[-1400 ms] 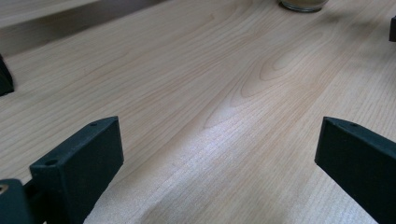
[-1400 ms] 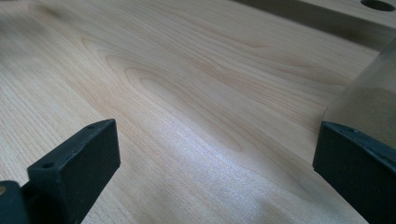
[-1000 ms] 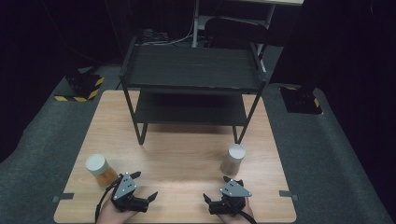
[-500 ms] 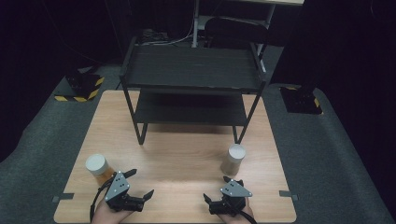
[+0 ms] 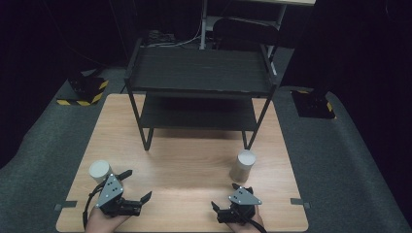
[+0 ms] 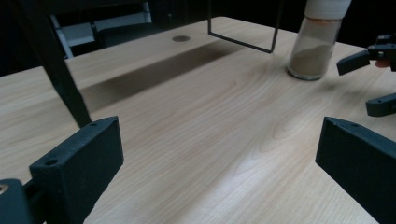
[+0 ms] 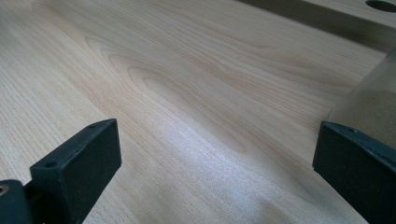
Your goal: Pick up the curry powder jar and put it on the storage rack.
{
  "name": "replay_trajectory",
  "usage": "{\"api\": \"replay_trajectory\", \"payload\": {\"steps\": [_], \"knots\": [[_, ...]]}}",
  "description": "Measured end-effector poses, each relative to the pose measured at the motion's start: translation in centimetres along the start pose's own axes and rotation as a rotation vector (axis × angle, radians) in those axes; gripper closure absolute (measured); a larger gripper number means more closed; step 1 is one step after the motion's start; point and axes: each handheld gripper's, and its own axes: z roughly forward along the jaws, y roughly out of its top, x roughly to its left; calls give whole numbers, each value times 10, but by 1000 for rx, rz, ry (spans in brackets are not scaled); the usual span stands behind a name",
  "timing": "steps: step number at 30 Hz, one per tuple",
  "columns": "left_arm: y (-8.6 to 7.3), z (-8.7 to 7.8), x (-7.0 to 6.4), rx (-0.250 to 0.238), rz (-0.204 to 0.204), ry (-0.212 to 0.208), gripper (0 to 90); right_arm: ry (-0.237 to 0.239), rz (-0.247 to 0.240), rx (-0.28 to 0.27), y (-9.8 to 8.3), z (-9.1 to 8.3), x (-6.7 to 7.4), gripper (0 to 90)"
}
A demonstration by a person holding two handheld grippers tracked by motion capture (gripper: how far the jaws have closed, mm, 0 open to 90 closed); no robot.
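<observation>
Two jars with white lids stand on the wooden table (image 5: 189, 165). The left jar (image 5: 99, 170) is just left of my left gripper (image 5: 136, 185), which lies low near the front edge, open, empty and pointing right. The right jar (image 5: 244, 165) holds tan powder and stands just beyond my right gripper (image 5: 227, 196), which is also open and empty. In the left gripper view, the open left gripper (image 6: 219, 154) looks across bare wood to that jar (image 6: 317, 46). In the right gripper view, the jar (image 7: 373, 102) sits beside the right-hand jaw of the wide-open right gripper (image 7: 215, 154).
A black two-tier shelf rack (image 5: 199, 87) stands on the far half of the table, its legs (image 6: 65, 84) close ahead in the left gripper view. Dark floor, yellow-striped blocks (image 5: 85, 92) and cables lie beyond the table.
My left gripper has slid a little to the left and turned to point more to the right. The right gripper and both jars have stayed put.
</observation>
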Motion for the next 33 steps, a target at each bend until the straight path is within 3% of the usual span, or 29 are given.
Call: {"api": "replay_trajectory", "payload": {"steps": [15, 25, 33], "knots": [[10, -18, 14, -36, 18, 64, 10, -5, 0, 0, 0, 0, 1, 9], [10, -36, 25, -64, 4, 136, 10, -7, -2, -4, -1, 0, 2, 10], [1, -48, 36, -66, -35, 206, 10, -9, 11, -5, -1, 0, 1, 10]]}}
